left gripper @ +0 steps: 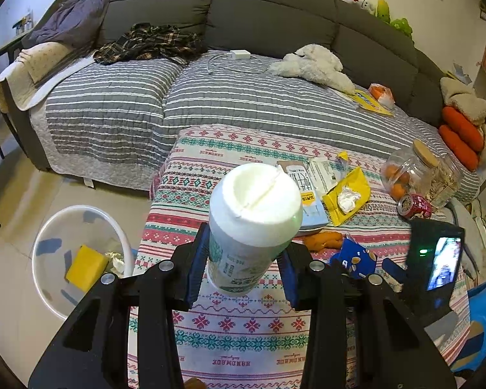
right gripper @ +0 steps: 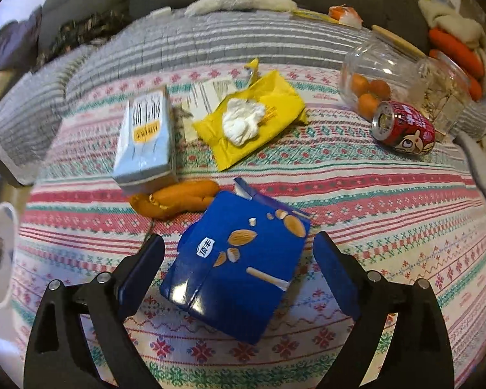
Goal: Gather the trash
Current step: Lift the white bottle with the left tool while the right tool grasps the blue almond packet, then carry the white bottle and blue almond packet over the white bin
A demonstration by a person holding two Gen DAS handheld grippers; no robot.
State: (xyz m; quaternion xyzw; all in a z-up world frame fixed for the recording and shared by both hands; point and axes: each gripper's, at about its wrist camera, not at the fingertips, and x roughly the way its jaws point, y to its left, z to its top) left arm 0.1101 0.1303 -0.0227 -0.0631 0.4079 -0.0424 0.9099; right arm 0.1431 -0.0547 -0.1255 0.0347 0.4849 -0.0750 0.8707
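A white-lidded paper cup point(left gripper: 254, 227) is being clenched between the blue pads of the left gripper point(left gripper: 243, 265), held above the patterned tablecloth point(left gripper: 243, 340). A white bin point(left gripper: 77, 259) is sitting at eight o'clock from the cup. The right gripper point(right gripper: 239, 259) is being held spread wide, its pads clear of the blue snack box point(right gripper: 236, 272) lying between them. A red can point(right gripper: 405, 128) is lying at two o'clock from the box.

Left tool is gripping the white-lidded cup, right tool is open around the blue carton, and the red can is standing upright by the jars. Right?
Not quite: the red can lies on its side, as the right wrist view shows. The left tool does grip the cup, and the right tool is open around the blue carton.
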